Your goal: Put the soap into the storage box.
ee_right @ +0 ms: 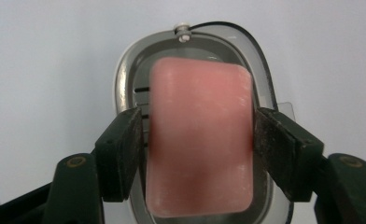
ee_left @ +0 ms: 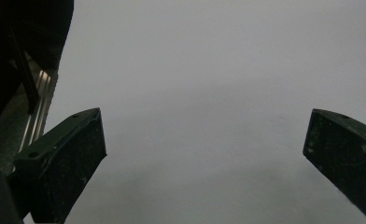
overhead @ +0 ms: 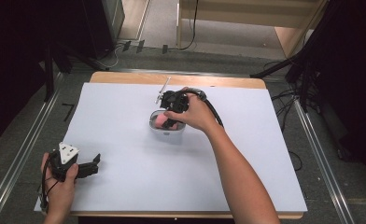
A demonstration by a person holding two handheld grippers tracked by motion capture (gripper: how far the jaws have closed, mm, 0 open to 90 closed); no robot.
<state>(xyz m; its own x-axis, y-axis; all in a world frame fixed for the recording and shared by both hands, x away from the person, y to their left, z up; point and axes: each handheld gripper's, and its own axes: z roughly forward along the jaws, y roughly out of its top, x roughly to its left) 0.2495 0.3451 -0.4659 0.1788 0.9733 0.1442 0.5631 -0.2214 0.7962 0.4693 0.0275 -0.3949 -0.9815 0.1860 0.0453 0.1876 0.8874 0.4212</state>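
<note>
Centrally, a pink rounded-rectangular bar of soap [ee_right: 200,140] is gripped across its width by the right gripper [ee_right: 197,144], directly over an oval translucent grey soap dish [ee_right: 123,79] resting on the white sheet-covered table [overhead: 125,116]. Both jaws are seen pressed against the bar's long sides. Whether the bar is touching the dish cannot be told. The left gripper [ee_left: 204,149] is held wide apart and empty near the table's front-left corner. Placement or lifting is judged to be in hand; a level, steady vertical move is called for next.
</note>
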